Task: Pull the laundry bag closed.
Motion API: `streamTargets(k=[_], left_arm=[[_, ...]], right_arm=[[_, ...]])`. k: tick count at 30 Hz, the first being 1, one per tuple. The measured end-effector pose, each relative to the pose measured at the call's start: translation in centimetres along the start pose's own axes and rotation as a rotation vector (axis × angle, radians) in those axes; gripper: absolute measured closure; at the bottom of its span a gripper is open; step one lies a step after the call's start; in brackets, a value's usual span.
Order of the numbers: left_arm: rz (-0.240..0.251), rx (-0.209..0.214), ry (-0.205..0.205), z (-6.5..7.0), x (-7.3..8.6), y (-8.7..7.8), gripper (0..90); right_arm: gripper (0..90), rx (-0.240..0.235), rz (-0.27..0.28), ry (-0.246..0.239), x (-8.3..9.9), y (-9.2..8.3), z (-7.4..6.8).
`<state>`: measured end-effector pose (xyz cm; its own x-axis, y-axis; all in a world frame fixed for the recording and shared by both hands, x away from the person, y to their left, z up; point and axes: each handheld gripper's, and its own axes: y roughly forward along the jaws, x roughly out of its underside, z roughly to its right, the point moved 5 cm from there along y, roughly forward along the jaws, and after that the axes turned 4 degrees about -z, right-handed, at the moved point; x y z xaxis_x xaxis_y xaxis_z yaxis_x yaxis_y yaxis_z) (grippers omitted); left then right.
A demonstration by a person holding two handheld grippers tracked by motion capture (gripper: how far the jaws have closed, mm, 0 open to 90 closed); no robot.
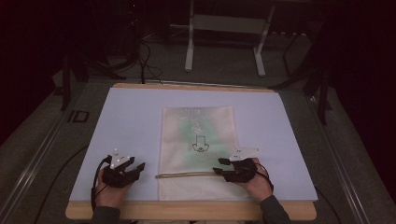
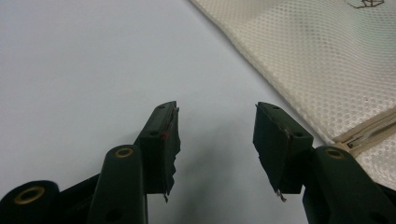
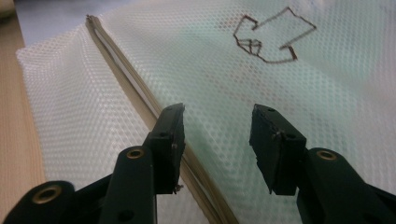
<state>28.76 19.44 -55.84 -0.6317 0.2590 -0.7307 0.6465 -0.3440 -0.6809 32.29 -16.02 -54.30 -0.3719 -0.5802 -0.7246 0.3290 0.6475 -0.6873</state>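
Fingers on your left gripper (image 1: 139, 167) and right gripper (image 1: 218, 166) gape released, flanking the zippered mesh bag (image 1: 198, 140) on the worktop (image 1: 126, 116).

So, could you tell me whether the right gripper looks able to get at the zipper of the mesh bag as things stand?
Probably yes. The right gripper is open right over the mesh bag, its jaws either side of the zipper, and nothing lies between them.
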Motion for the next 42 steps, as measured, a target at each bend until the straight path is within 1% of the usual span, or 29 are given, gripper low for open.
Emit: streamTargets(k=[2, 5, 6, 9, 12, 14, 16, 21, 26, 31, 34, 36, 38, 40, 42], left_arm=[[-0.003, 0.003, 0.006, 0.1, -0.1, 0.2, 49.9], [-0.013, 0.007, 0.012, 0.2, -0.1, 0.4, 50.8], [-0.023, 0.008, 0.021, 0.3, -0.1, 0.6, 50.8], [-0.027, 0.008, 0.027, 0.5, -0.1, 0.7, 51.9], [-0.032, 0.006, 0.040, 0.6, 0.0, 0.6, 52.0], [-0.032, 0.008, 0.041, 0.6, -0.1, 0.6, 52.0], [-0.033, 0.014, 0.043, 0.7, -0.1, 0.7, 51.9], [-0.033, 0.034, 0.069, 1.0, -0.1, 0.7, 52.0], [-0.036, 0.044, 0.082, 1.3, -0.1, 0.7, 52.1], [-0.035, 0.049, 0.079, 1.2, -0.1, 0.6, 52.0], [-0.035, 0.055, 0.075, 1.2, -0.1, 0.5, 51.9], [-0.034, 0.059, 0.079, 1.2, -0.1, 0.4, 51.7], [-0.035, 0.063, 0.085, 1.2, -0.1, 0.3, 51.6], [-0.036, 0.066, 0.090, 1.3, -0.1, 0.3, 51.5], [-0.034, 0.067, 0.090, 1.4, -0.1, 0.4, 51.5]], right_arm=[[54.6, -0.002, 0.000, 0.017, 0.4, -0.1, 0.2], [54.6, -0.004, 0.000, 0.017, 0.4, -0.1, 0.3], [54.5, -0.005, -0.002, 0.017, 0.4, 0.0, 0.3], [54.2, -0.011, -0.014, 0.002, 0.3, 0.4, 0.0], [54.1, -0.013, -0.018, -0.002, 0.3, 0.6, -0.2], [54.0, -0.017, -0.021, -0.006, 0.2, 0.7, -0.3], [54.1, -0.017, -0.026, -0.013, 0.2, 0.7, -0.4], [57.0, -0.018, -0.030, -0.017, 0.0, 0.6, -0.4], [58.7, -0.025, -0.046, -0.048, -0.4, 0.8, -1.0], [60.8, -0.039, -0.064, -0.075, -1.0, 1.2, -1.5], [63.7, -0.042, -0.080, -0.094, -1.4, 1.6, -1.9], [63.9, -0.044, -0.082, -0.102, -1.5, 1.7, -2.0], [64.4, -0.048, -0.093, -0.123, -2.0, 1.9, -2.3], [64.4, -0.050, -0.095, -0.129, -2.1, 2.0, -2.5], [64.4, -0.055, -0.108, -0.146, -2.4, 2.3, -2.8]])
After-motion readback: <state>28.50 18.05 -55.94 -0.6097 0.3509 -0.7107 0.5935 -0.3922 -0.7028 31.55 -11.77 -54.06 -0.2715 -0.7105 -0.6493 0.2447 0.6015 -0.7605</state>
